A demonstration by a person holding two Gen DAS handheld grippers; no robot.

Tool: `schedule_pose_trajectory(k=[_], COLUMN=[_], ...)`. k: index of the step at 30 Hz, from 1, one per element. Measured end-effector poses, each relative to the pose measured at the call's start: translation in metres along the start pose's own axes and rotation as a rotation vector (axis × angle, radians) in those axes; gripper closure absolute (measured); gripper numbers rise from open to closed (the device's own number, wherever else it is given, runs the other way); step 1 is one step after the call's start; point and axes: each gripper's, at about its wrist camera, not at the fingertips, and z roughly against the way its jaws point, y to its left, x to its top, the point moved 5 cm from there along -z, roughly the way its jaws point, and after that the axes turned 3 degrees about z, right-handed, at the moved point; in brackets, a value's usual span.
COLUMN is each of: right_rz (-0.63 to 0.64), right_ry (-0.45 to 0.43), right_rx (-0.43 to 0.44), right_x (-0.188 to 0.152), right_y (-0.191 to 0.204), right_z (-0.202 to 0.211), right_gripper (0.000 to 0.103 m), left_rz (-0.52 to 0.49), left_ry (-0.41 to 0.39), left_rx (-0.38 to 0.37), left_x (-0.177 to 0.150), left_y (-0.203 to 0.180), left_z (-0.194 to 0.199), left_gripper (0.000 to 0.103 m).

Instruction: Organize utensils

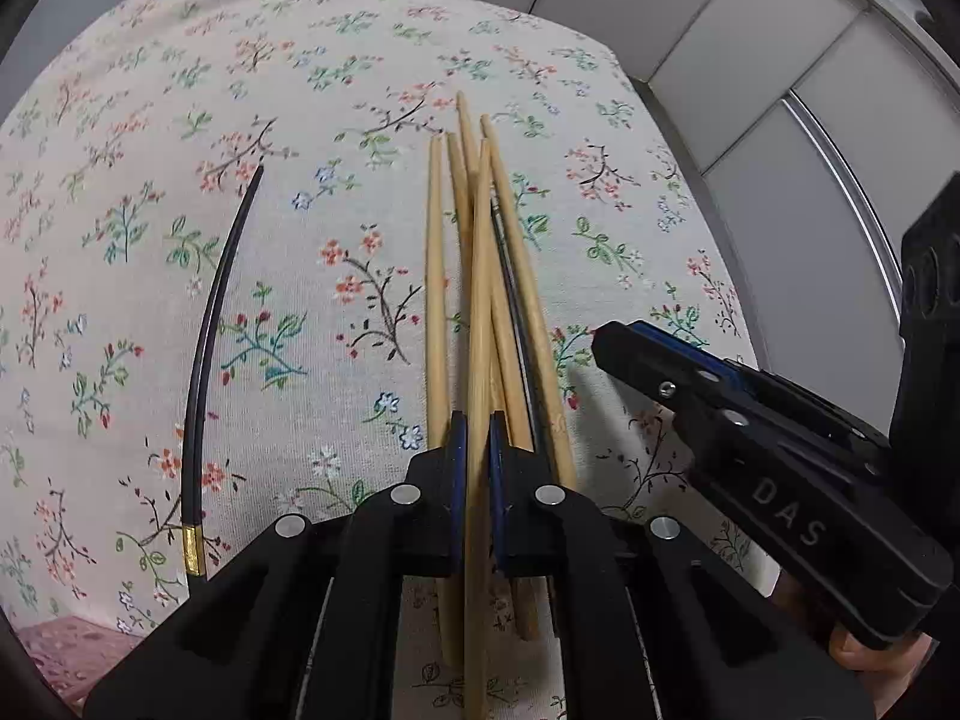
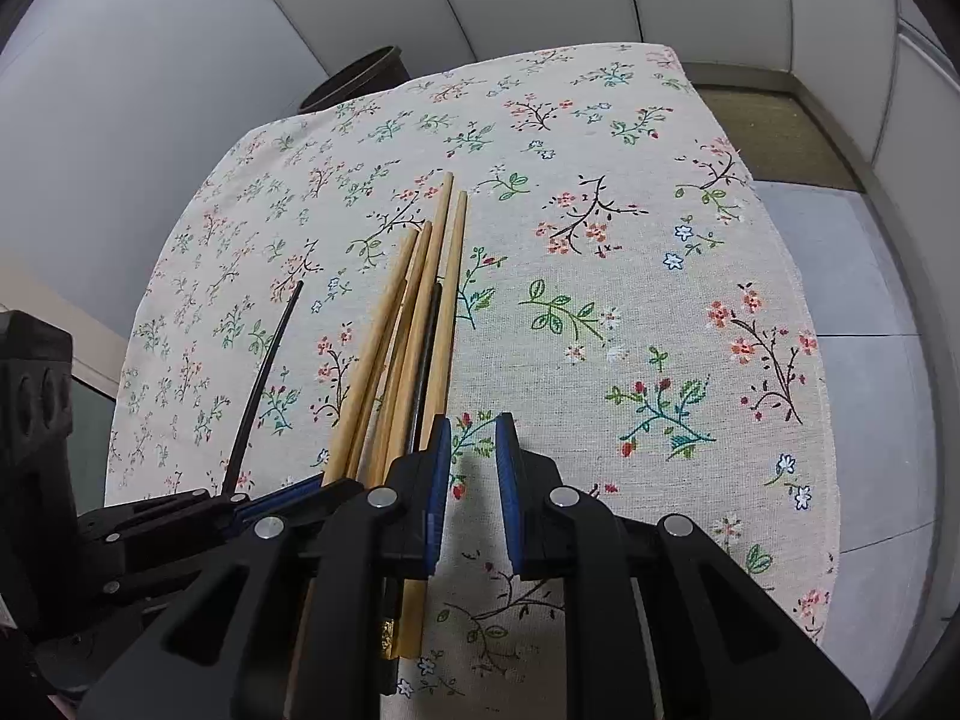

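Several wooden chopsticks [image 1: 435, 300] lie bundled lengthwise on the floral cloth [image 1: 150, 120], with a black chopstick [image 2: 427, 348] among them. My left gripper [image 1: 474, 426] is shut on one wooden chopstick [image 1: 480, 300], which runs up between its blue pads. A second black chopstick [image 1: 210, 324] with a gold band lies apart to the left, also visible in the right wrist view [image 2: 267, 360]. My right gripper [image 2: 474, 420] hovers at the bundle's right edge, its jaws a narrow gap apart with only cloth between them. Each gripper shows in the other's view: right gripper [image 1: 606, 342], left gripper [image 2: 324, 483].
A dark bin [image 2: 360, 78] stands past the table's far edge. The cloth [image 2: 660, 240] spreads bare to the right of the bundle. White cabinet panels [image 1: 780, 90] and a floor mat [image 2: 774, 132] lie beyond. A hand [image 1: 870, 654] holds the right gripper.
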Motion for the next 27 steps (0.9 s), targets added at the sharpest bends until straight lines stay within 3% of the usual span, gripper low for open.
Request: schedule_pose_trajectory(k=[2, 5, 12, 18, 21, 27], right_rz=[-0.003, 0.0, -0.004, -0.033, -0.036, -0.017], right_ry=[0.007, 0.005, 0.003, 0.018, 0.017, 0.008], right_rx=[-0.004, -0.007, 0.008, 0.027, 0.016, 0.018], right_x=[-0.001, -0.001, 0.0, -0.001, -0.002, 0.0], right_y=[-0.001, -0.001, 0.0, -0.007, -0.008, -0.006], right_z=[-0.001, -0.001, 0.0, -0.002, 0.0, 0.004], right_gripper=[0.086, 0.086, 0.087, 0.087, 0.087, 0.087], left_rz=[0.003, -0.05, -0.07, -0.09, -0.061, -0.115], left_ry=[0.02, -0.003, -0.013, -0.023, 0.004, -0.018], left_rx=[-0.036, 0.021, 0.028, -0.046, 0.0, 0.033], left_x=[-0.001, -0.001, 0.001, -0.003, -0.005, -0.007], left_y=[-0.001, -0.004, -0.009, -0.011, -0.001, -0.007], left_z=[0.0, -0.001, 0.004, 0.022, 0.008, 0.007], left_gripper=[0.095, 0.097, 0.097, 0.096, 0.094, 0.097])
